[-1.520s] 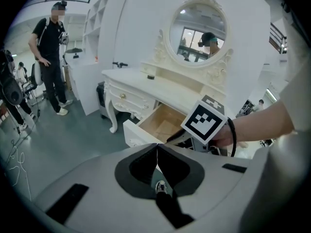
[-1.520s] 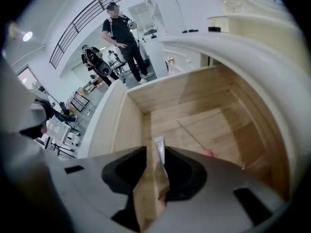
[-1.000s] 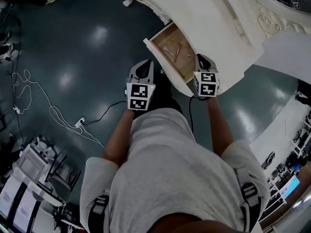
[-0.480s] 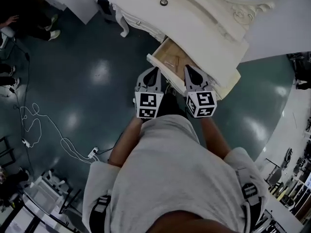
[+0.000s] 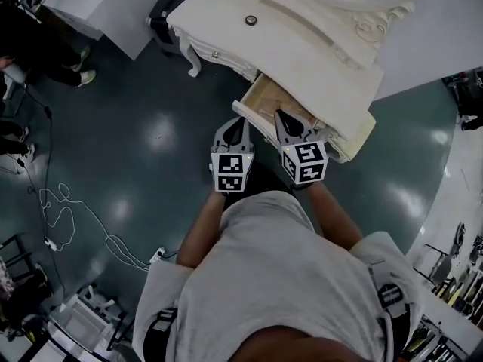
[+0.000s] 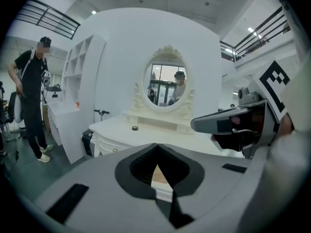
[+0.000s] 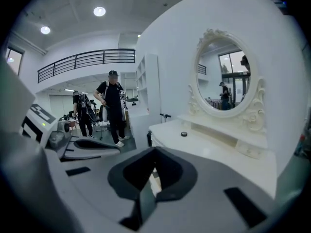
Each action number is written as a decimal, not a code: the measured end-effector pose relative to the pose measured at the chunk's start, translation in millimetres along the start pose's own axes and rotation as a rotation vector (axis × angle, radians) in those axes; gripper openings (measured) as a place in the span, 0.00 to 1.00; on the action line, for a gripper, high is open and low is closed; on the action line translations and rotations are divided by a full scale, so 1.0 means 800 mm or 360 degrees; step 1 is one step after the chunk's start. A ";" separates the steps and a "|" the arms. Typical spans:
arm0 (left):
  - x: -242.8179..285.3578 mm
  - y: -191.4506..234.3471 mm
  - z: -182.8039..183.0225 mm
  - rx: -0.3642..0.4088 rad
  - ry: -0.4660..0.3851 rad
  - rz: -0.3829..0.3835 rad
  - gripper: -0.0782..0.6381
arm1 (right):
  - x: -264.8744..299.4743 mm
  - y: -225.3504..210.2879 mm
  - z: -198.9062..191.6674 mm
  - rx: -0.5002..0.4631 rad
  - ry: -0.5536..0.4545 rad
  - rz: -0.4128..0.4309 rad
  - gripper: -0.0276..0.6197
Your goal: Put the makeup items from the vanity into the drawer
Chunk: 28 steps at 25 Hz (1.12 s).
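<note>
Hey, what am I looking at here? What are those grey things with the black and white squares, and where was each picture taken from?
A person stands at a white vanity, holding a two-jaw gripper in each hand; the patterned cubes are part of them. The overhead picture looks down from a camera on the person's head. The other two come from cameras on the left gripper and right gripper. Both are shut and empty, near the open drawer. One small round item lies on the vanity top.

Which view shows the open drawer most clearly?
The head view: it looks down into the drawer, which is pulled out. Both gripper views show only a sliver of it past their own jaws.
</note>
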<state>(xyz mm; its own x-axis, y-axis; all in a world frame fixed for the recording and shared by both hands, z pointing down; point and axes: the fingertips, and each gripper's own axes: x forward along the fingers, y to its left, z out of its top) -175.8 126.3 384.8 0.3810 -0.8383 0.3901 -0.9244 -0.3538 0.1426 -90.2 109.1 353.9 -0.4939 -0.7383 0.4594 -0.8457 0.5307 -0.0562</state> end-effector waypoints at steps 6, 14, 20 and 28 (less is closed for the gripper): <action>0.029 0.040 0.022 0.0010 0.0040 0.0019 0.12 | 0.049 -0.010 0.015 0.0006 0.0048 0.0039 0.07; 0.089 0.081 0.075 0.0041 0.0048 -0.0017 0.12 | 0.115 -0.033 0.057 0.0069 -0.0012 0.0063 0.07; 0.165 0.078 0.110 0.0067 0.0054 -0.0096 0.12 | 0.141 -0.084 0.077 0.0127 -0.0071 0.0015 0.07; 0.235 0.051 0.101 0.0170 0.0198 -0.0211 0.12 | 0.143 -0.150 0.055 0.0295 -0.0040 -0.0132 0.07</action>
<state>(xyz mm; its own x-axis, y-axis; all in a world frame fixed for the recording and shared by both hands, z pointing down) -140.6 -79.7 390.5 0.4878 -0.7262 0.4845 -0.8566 -0.5052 0.1052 -53.9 -57.5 374.0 -0.4239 -0.7876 0.4472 -0.9053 0.3837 -0.1824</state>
